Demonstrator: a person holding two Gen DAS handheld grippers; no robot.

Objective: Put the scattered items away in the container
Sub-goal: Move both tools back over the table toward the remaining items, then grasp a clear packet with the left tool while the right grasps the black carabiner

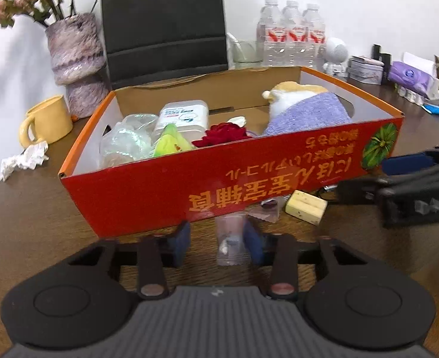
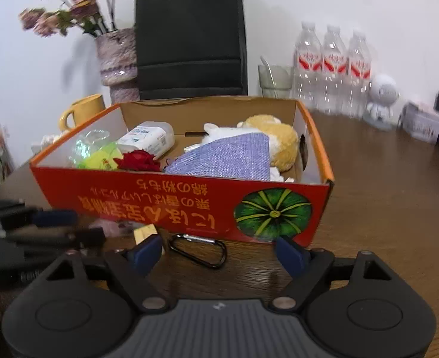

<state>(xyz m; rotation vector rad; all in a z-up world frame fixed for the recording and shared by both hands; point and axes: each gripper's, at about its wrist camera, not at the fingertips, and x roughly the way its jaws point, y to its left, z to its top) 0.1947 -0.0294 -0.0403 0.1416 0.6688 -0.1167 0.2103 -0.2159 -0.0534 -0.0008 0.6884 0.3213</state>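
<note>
- Left claw (image 1: 218, 240) was half closed around a small clear bag (image 1: 230, 240) on the tabletop (image 1: 40, 223), just in front of the box (image 1: 219, 185); contact unclear.
- Bag looked light, limp, slippery: I'd pinch mid-body.
- Right claw (image 2: 219, 252) was wide apart, empty, over the carabiner (image 2: 198, 249): stiff metal, I'd grip across its loop.

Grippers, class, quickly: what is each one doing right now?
Left gripper: jaws open around a small clear bag, not yet closed on it.
Right gripper: jaws open, holding nothing, above a black clip.
</note>
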